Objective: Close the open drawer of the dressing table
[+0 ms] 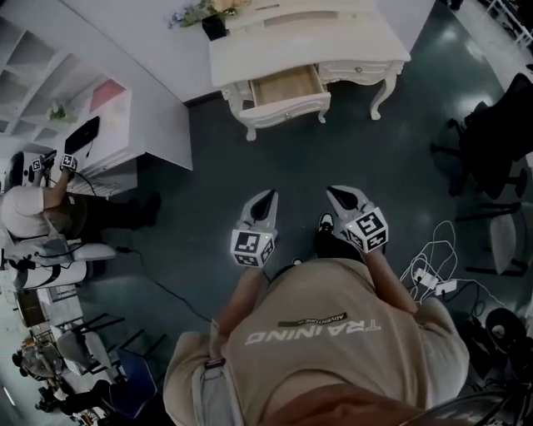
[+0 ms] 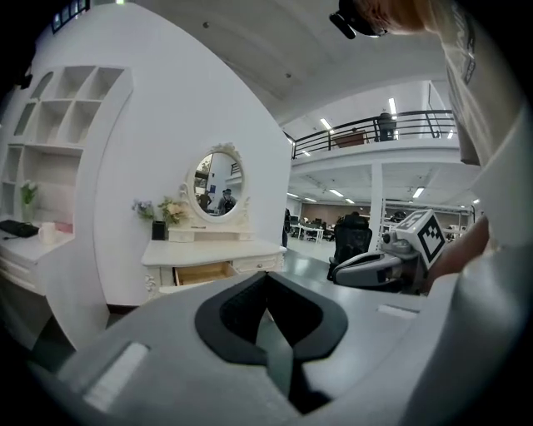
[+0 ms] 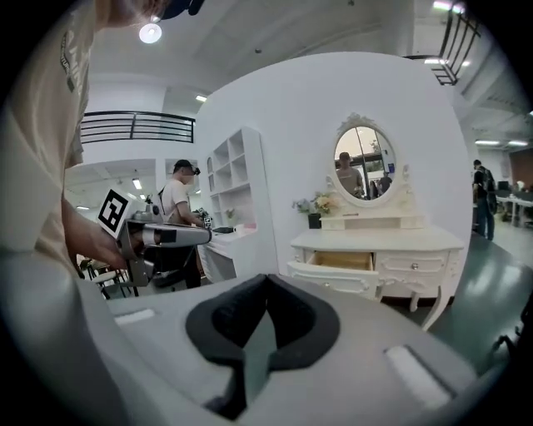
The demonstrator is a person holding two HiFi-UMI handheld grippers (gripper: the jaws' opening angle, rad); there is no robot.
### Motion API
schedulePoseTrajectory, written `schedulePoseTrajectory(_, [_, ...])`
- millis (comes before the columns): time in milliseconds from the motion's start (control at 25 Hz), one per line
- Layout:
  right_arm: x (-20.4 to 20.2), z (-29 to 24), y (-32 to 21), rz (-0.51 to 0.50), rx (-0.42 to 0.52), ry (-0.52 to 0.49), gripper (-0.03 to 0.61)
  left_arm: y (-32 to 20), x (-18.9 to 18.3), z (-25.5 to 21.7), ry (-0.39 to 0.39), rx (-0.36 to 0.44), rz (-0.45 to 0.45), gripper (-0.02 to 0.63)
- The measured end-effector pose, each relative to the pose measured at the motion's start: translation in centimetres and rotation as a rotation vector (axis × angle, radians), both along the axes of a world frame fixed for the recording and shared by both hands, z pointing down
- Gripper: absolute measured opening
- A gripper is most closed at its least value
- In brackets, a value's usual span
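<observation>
The white dressing table (image 1: 308,42) stands at the far side of the dark floor. Its left drawer (image 1: 287,87) is pulled out and shows a bare wooden inside. The drawer on its right is pushed in. Both grippers hang in front of me, well short of the table and touching nothing. The left gripper (image 1: 266,198) and the right gripper (image 1: 336,193) are both shut and empty. In the left gripper view the open drawer (image 2: 202,272) lies ahead, left of the shut tips (image 2: 266,276). In the right gripper view the drawer (image 3: 343,261) is ahead to the right.
A person (image 1: 33,212) sits at a white shelf desk (image 1: 108,125) on the left. A black office chair (image 1: 491,141) stands at the right, with a power strip and cables (image 1: 433,279) on the floor. A dark vase of flowers (image 1: 214,25) and an oval mirror (image 2: 215,185) top the table.
</observation>
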State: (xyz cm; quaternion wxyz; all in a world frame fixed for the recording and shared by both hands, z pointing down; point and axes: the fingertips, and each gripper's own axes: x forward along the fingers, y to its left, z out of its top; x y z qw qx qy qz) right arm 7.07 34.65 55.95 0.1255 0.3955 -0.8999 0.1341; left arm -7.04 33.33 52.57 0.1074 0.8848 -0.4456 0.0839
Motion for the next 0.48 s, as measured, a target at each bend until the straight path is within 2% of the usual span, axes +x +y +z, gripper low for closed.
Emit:
schedulePoseTrajectory(160, [2.0,-0.1,-4.8,-0.038,-0.005,-0.024,0.005,-4.4,2.9,-1.0,-0.044,0.002,0.009,0.006])
schedulePoseTrajectory(280, [4.0,1.3,-7.9,-0.062,-0.029,-0.028,0.005,-7.3,4.3,-0.6,-0.049,-0.013,-0.031,0.006])
schedulePoseTrajectory(360, [5.3,2.3,-9.9,-0.078,-0.045,-0.027,0.005,-9.3,5.3,-0.1,-0.032,-0.026,-0.065,0.006])
schedulePoseTrajectory(480, [6.4,3.4,-12.4,-0.105,-0.064,-0.030,0.005,-12.0,6.1,0.5,0.046,-0.066,-0.118,0.006])
